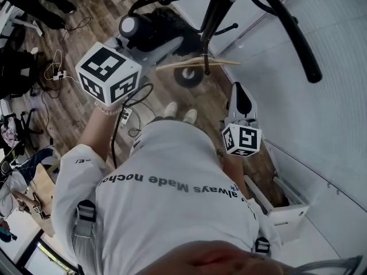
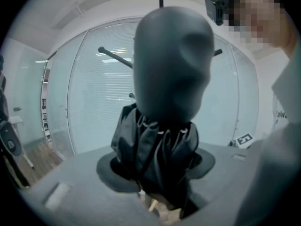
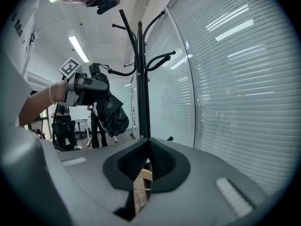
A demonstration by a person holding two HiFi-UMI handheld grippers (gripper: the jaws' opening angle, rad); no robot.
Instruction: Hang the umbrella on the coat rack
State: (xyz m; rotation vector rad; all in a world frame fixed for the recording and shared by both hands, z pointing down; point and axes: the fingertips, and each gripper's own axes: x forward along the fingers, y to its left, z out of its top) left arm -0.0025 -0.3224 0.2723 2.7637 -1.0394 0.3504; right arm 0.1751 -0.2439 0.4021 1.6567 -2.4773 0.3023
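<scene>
My left gripper [image 1: 150, 44], raised at the upper left of the head view, is shut on the folded black umbrella [image 1: 139, 28]. In the left gripper view the umbrella's bunched canopy [image 2: 155, 147] sits between the jaws. Its rounded dark handle [image 2: 171, 60] stands up close to the lens. The black coat rack [image 1: 213, 13] stands just right of the umbrella, and its hooked arms [image 2: 114, 57] show behind the handle. The right gripper view shows the rack [image 3: 141, 84] straight ahead, with the umbrella [image 3: 113, 113] held to its left. My right gripper [image 1: 239, 96] is shut and empty [image 3: 146, 157], lower and to the rack's right.
A curved glass wall with blinds [image 3: 225, 79] runs close behind and right of the rack. The rack's round base [image 1: 189, 76] rests on the wood floor, and a pale wooden bar [image 1: 195, 63] crosses its pole. Cables and bags [image 1: 54, 67] lie at left. A white box [image 1: 287, 213] stands low at right.
</scene>
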